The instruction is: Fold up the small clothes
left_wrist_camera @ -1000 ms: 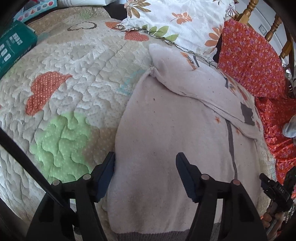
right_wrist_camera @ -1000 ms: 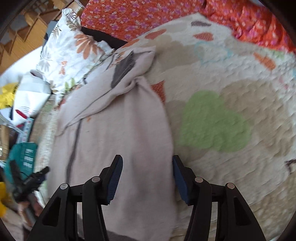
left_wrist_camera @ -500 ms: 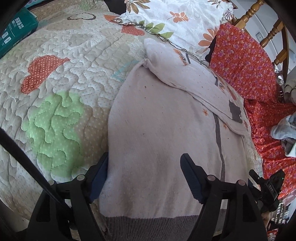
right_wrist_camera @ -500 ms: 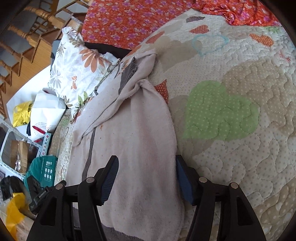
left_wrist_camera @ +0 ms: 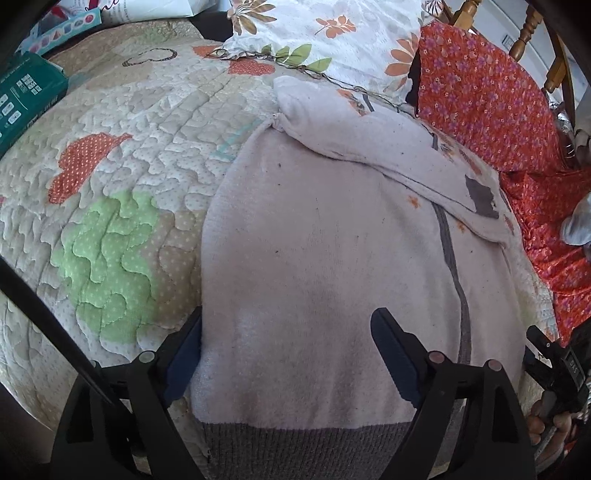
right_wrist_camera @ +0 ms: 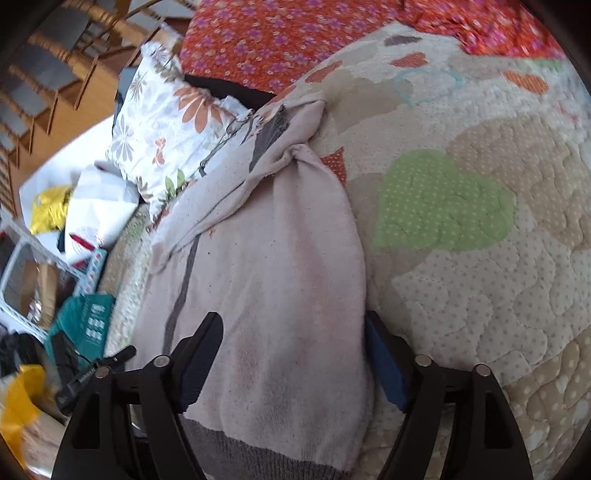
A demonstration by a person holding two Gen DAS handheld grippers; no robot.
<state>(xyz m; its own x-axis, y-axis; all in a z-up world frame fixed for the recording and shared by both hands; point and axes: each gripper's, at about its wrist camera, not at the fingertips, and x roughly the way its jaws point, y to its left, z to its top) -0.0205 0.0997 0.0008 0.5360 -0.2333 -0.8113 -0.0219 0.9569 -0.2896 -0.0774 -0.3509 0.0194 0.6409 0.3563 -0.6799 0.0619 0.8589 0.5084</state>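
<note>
So the bed's pretty busy. There's a patchwork quilt (left_wrist_camera: 122, 155) with green, orange and beige blotches under everything, a white floral pillow (left_wrist_camera: 332, 33) right at the far end of the garment, and an orange-red flowered cloth (left_wrist_camera: 491, 96) next to that pillow, running along one side of the bed. A teal box (left_wrist_camera: 26, 92) sits at the quilt's edge, and in the right wrist view there's floor clutter past the bed: a white bag (right_wrist_camera: 99, 206), something yellow (right_wrist_camera: 50, 206), a wooden stair rail (right_wrist_camera: 55, 55). The pillow is touching or just about touching the top of the sweater, so that end is crowded; the quilt beside the green patch is free.

The sweater (left_wrist_camera: 332, 258) lies flat on the quilt, long axis running straight away from both cameras, grey ribbed hem (left_wrist_camera: 306, 439) nearest, shoulders toward the pillow. It's pale pinkish-cream knit, a bit pilled, with a thin grey stripe (left_wrist_camera: 450, 266) down it. One sleeve (left_wrist_camera: 388, 144) is folded diagonally across the upper part, with a dark grey patch on it.

Left gripper (left_wrist_camera: 286, 347) has its jaws spreading, wide apart over the hem end, cloth between them but not pinched. Right gripper (right_wrist_camera: 291, 350) same deal: jaws opening, straddling the sweater's edge, not squeezing it.
</note>
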